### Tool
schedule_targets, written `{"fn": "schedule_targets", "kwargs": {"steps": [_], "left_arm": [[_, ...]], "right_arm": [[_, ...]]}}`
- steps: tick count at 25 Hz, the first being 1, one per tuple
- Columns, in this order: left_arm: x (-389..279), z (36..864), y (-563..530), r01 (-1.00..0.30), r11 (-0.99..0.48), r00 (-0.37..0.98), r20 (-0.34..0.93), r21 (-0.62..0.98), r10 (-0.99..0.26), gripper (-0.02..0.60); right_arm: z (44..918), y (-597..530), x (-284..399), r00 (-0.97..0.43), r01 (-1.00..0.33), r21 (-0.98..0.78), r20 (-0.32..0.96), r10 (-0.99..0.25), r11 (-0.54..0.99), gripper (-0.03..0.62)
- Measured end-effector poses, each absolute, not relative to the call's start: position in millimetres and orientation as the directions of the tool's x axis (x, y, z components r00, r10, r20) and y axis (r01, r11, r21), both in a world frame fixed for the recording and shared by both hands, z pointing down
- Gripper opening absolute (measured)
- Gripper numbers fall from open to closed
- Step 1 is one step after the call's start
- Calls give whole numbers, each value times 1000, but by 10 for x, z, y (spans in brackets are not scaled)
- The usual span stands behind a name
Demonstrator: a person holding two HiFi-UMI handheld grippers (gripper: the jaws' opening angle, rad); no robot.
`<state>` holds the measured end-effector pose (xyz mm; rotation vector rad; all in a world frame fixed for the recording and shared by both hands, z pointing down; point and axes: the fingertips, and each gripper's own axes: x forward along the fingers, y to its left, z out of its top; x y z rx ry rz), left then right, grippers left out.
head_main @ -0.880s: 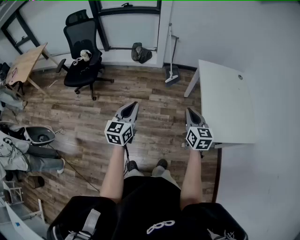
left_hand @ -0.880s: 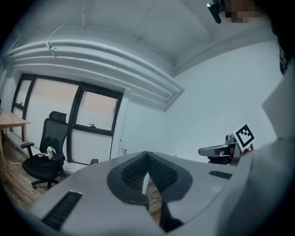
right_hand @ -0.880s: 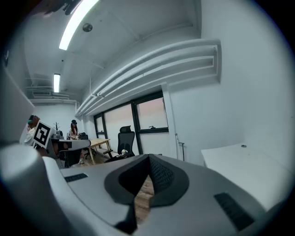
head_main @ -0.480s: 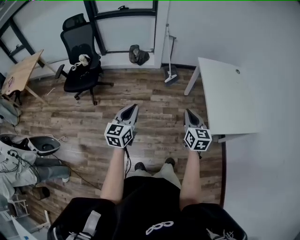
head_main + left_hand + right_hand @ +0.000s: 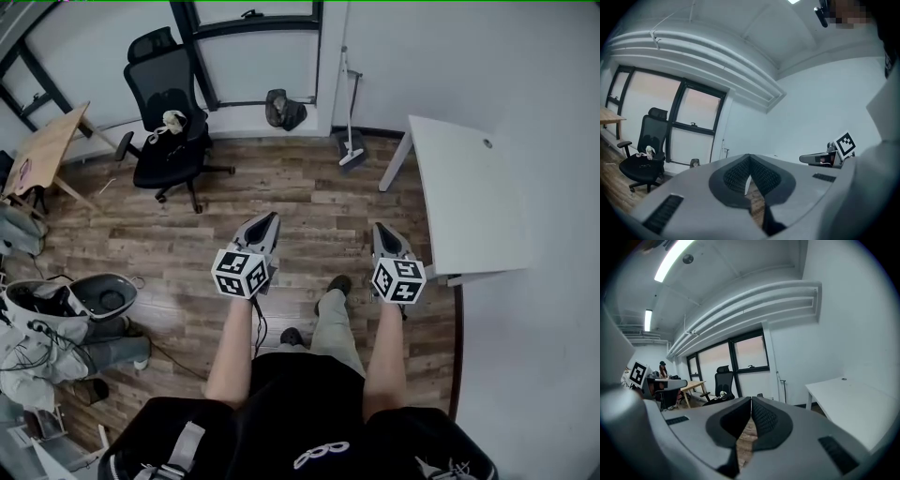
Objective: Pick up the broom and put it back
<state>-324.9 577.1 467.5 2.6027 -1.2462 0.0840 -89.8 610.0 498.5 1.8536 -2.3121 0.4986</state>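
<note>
Finds broom (image 5: 350,150) standing against the far wall at 12 o'clock, head on the wood floor (image 5: 281,197), near the white desk (image 5: 464,197) corner at 1 o'clock. Finds left tool (image 5: 269,217) and right tool (image 5: 380,228) at centre, well apart from broom, both closed tip to tip, gripping nothing. Notes office chair (image 5: 169,112) at 10 o'clock.

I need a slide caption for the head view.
Left gripper and right gripper, both shut, face the broom leaning against the far wall.
</note>
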Motion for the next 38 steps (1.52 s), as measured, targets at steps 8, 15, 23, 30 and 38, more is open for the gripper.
{"fn": "schedule_targets", "kwargs": {"steps": [8, 15, 23, 30, 38], "left_arm": [[-3068, 4628, 4843, -770, -610, 637, 169, 190, -752, 18], [-2605, 4588, 3957, -771, -613, 636, 177, 173, -751, 18], [-2245, 4646, 3272, -786, -590, 618, 204, 184, -759, 18], [-2020, 4676, 2898, -807, -561, 590, 210, 184, -780, 18], [-1671, 4609, 2647, -811, -564, 585, 213, 157, -782, 18]], "right_arm": [[4931, 5148, -701, -236, -967, -169, 301, -924, 192, 25], [4902, 4180, -303, -257, -964, -150, 308, -916, 220, 25], [4895, 3405, 44, -292, -953, -169, 314, -903, 249, 25], [4926, 3004, 286, -324, -944, -173, 311, -894, 282, 25], [4882, 2731, 584, -345, -936, -181, 291, -892, 302, 25]]}}
